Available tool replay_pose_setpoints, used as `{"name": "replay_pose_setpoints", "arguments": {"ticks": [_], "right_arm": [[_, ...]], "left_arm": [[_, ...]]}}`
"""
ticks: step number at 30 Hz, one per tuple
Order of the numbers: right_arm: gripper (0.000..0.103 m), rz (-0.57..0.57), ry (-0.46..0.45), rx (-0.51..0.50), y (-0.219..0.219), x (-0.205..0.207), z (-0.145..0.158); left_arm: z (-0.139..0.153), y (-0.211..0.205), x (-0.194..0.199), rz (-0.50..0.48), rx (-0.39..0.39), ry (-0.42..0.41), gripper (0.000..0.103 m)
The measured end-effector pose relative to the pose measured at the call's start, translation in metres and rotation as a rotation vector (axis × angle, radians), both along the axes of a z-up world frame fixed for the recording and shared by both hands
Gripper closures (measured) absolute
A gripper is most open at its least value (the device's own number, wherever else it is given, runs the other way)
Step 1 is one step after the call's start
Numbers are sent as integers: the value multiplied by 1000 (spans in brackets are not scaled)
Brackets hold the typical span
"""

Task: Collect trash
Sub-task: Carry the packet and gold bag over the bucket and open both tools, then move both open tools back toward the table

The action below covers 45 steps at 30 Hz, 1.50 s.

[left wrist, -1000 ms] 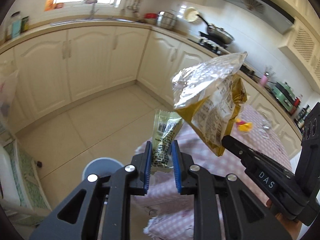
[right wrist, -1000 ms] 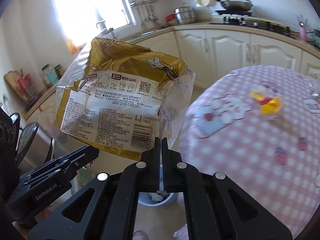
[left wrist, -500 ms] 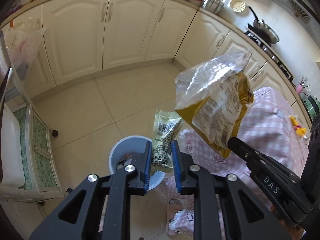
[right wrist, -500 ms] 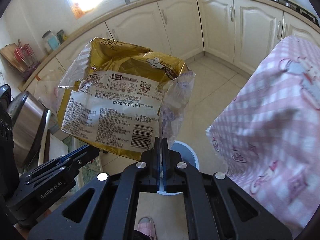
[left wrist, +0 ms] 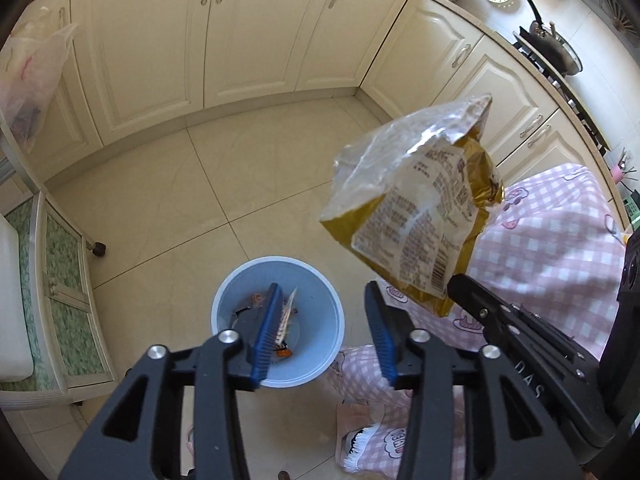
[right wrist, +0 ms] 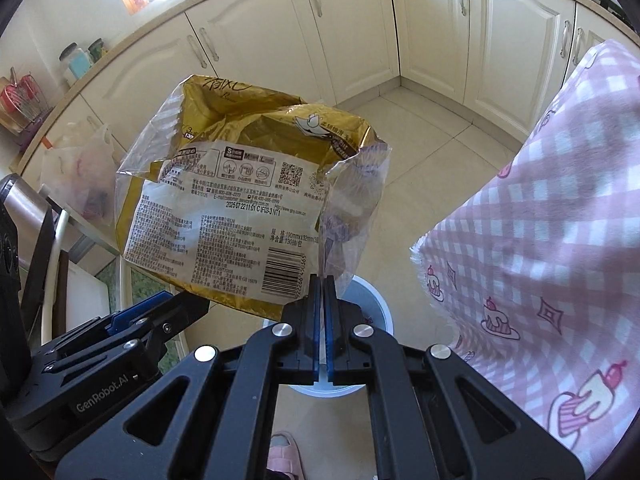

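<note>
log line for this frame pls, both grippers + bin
left gripper: jaws just opened, empty, over blue bin | right gripper: shut on gold wrapper | small packet: gone from left jaws

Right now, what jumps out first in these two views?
The big gold-and-clear wrapper, pinched at its lower edge in the shut right gripper above the floor. Below, the blue bin with scraps inside, seen between the open, empty left gripper. The pink checked tablecloth hangs at right.

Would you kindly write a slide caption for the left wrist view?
Left gripper open above the blue bin; right gripper pinching a gold wrapper nearby.
</note>
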State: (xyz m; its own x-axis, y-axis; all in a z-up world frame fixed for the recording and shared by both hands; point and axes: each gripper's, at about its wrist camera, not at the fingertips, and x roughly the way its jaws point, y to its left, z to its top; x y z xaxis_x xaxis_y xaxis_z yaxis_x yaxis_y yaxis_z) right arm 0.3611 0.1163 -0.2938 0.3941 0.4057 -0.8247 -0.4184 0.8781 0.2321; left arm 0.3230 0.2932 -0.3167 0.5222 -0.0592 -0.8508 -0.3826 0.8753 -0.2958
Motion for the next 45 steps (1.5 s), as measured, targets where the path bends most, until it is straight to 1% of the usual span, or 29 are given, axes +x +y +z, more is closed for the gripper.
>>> {"name": "replay_pose_setpoints", "arguments": {"ticks": [11,14,17,19,20,23,27,30,33,36,41,42,45], "right_arm": [[102,28,59,-36,28,0,-25],[102,32,73,-45,33,0,-31],[101,34,87,-49,36,0,-35],[98,32,101,-45,37,1,-38],[98,26,104,-44,37,1,-38],[97,30,114,-34,37,2,-39],[94,22,101,-34,35,2,-37],[91,19,88,-32,32,1,-31],[90,14,67,-27,25,-2,-19],[89,3,35,-13,12,-7,0],[86,-20,-49,2,-17,-19,41],[85,-29,-81,8,-28,-23,55],[82,-55,-148,19,-55,-34,84]], "left_arm": [[-17,16,-8,39,-3,43,59],[-22,20,-10,49,-1,63,53],[-24,24,-12,58,-2,71,51],[-25,26,-13,65,-1,75,47],[-26,27,-13,69,0,78,45],[-29,30,-13,73,-3,91,45],[-31,27,-12,65,2,105,45],[-27,23,-12,61,0,101,45],[-15,16,-12,50,9,81,45],[1,7,-13,41,16,55,45],[43,-19,-15,15,39,-19,45],[53,-26,-16,8,44,-36,45],[87,-50,-19,-19,59,-102,45]]}}
